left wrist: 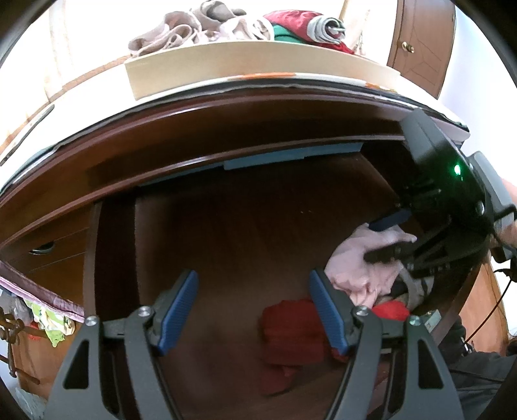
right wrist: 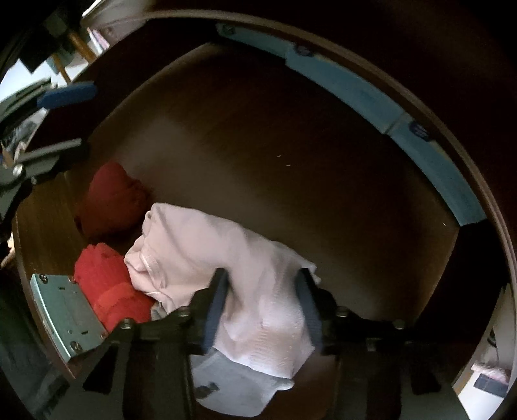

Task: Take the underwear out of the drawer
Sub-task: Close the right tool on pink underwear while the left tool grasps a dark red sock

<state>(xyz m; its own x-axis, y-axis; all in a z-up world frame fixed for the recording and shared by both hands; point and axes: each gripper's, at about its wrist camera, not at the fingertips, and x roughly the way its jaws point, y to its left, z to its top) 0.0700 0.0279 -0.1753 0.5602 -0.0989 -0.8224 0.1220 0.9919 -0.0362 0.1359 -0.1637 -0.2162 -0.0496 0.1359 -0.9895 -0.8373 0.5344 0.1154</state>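
Observation:
The wooden drawer (left wrist: pixel 226 232) stands pulled out, and a heap of clothes lies in its right front corner. My right gripper (right wrist: pixel 263 300) points down into that heap and is shut on a pale pink underwear (right wrist: pixel 194 245), whose fabric bunches between the blue pads. The left wrist view shows the same grip (left wrist: pixel 386 239) on the pink underwear (left wrist: pixel 352 268). Beside it lie a bright red garment (right wrist: pixel 106 284) and a darker red one (right wrist: pixel 113 197). My left gripper (left wrist: pixel 252 310) hangs open above the drawer's front with nothing between its fingers; the red garment (left wrist: pixel 290 329) is below it.
A cream tray (left wrist: pixel 258 64) on the dresser top holds a pile of pink and red garments (left wrist: pixel 200 29). A brown door (left wrist: pixel 420 42) stands at the back right. A metal lock plate (right wrist: pixel 64 313) sits on the drawer front. A light grey garment (right wrist: pixel 232 387) lies under the pink one.

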